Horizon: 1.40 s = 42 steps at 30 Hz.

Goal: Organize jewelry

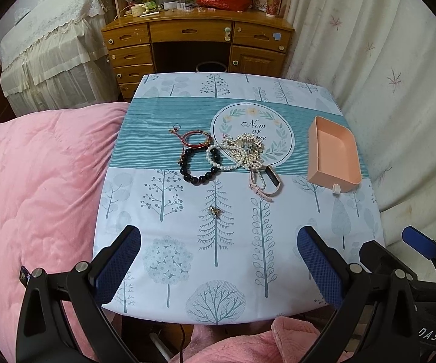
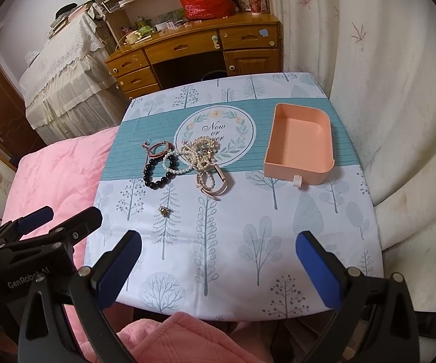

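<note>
Nothing is sorted yet, I judge: both my left claw point(image 1: 218, 260) and right claw point(image 2: 218, 260) hover spread apart and empty, the pink tray point(image 2: 299, 146) holds nothing, and the jewelry pile point(image 2: 187, 160) lies left of it on the worktop point(image 2: 248, 257).

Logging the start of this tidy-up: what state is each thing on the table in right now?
Pink tray: empty, upright.
Black bead bracelet: loose on cloth.
Pearl strand: overlaps the black bracelet.
Chain pile: tangled.
Small ring: lying apart.
Left claw: open, empty.
Right claw: open, empty.
</note>
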Available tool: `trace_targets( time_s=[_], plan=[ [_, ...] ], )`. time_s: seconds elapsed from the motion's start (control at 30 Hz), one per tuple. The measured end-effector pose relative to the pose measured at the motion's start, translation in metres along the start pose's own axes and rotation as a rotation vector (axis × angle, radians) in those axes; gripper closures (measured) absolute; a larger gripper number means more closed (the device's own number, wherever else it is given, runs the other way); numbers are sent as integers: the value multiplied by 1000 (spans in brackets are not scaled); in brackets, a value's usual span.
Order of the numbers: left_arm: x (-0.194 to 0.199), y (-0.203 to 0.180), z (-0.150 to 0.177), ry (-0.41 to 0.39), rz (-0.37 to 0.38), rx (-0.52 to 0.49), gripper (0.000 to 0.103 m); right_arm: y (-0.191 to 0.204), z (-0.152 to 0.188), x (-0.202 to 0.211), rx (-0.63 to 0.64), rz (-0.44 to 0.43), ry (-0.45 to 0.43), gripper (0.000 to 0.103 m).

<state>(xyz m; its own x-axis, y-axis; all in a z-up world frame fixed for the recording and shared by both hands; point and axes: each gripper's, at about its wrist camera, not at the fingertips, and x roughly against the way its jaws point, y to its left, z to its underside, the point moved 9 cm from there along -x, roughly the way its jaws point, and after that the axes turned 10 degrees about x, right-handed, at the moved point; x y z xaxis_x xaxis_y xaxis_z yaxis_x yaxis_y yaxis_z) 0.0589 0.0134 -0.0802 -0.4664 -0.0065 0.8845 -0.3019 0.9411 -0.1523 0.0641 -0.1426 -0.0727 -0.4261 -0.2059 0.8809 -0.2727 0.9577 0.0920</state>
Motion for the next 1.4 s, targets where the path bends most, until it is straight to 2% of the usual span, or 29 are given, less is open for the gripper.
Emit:
trace_targets(
  time_s=[1.4],
  plan=[
    [6,2,14,-4,-24,-12,1,-2,1,-1,-6,-5,8,1]
  ],
)
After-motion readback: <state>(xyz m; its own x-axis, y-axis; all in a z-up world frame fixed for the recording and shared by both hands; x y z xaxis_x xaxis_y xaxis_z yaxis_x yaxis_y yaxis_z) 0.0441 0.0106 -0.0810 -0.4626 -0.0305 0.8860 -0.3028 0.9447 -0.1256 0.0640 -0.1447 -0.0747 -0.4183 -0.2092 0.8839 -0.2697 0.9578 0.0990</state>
